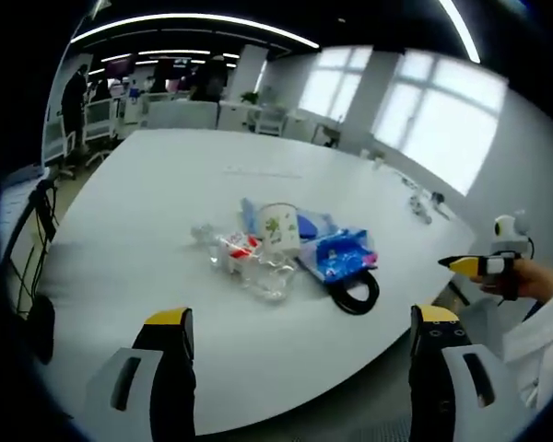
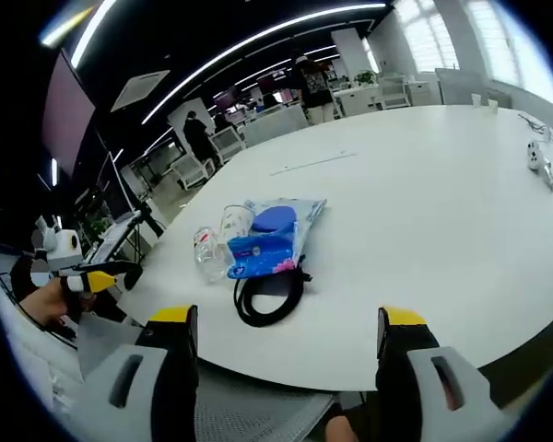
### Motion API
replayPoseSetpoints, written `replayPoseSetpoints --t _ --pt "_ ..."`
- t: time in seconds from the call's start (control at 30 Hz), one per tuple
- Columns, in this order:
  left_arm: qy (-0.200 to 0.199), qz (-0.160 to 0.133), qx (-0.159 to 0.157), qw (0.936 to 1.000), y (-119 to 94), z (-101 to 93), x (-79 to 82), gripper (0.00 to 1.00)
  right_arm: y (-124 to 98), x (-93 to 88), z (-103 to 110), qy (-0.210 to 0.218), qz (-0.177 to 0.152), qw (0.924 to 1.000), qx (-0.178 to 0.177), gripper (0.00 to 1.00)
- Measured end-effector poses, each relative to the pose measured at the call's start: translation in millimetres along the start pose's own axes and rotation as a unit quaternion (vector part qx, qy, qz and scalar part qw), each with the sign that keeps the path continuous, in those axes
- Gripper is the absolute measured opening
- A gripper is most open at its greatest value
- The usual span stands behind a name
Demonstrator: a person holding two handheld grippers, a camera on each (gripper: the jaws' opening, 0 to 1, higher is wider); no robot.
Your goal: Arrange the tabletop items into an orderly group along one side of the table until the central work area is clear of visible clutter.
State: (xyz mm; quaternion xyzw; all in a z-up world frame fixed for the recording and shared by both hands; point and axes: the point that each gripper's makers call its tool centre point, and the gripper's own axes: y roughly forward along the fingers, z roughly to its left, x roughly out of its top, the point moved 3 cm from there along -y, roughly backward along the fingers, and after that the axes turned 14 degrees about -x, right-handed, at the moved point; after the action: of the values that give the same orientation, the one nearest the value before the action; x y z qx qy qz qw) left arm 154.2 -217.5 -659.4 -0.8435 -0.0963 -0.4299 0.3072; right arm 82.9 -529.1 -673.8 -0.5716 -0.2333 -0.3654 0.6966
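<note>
Both hand-held grippers hover off the near edge of the white worktop [image 1: 166, 184], jaws spread wide and gripping nothing — the left hand-held gripper [image 1: 300, 331] and the right hand-held gripper [image 2: 286, 331]. Clutter sits in one loose cluster well ahead of them: a paper cup [image 1: 278, 227], clear plastic cups [image 1: 258, 267], a blue packet [image 1: 343, 255] and a coiled black cable [image 1: 355, 293] touching the packet. Nothing lies between jaws and cluster. Far right, small items [image 2: 537, 157] — too small to tell.

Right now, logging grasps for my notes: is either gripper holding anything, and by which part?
Nothing is held. The left gripper and the right gripper are both open, short of the clutter on the table.
</note>
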Motion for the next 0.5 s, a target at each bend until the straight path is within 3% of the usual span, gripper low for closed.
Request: replayPoseSetpoints --t 0.5 --pt "0.000 0.008 0.006 0.9999 -6.4 2.9 -1.9 0.94 0.0 -6.7 2.8 0.012 0.005 0.9999 0.005 0.75"
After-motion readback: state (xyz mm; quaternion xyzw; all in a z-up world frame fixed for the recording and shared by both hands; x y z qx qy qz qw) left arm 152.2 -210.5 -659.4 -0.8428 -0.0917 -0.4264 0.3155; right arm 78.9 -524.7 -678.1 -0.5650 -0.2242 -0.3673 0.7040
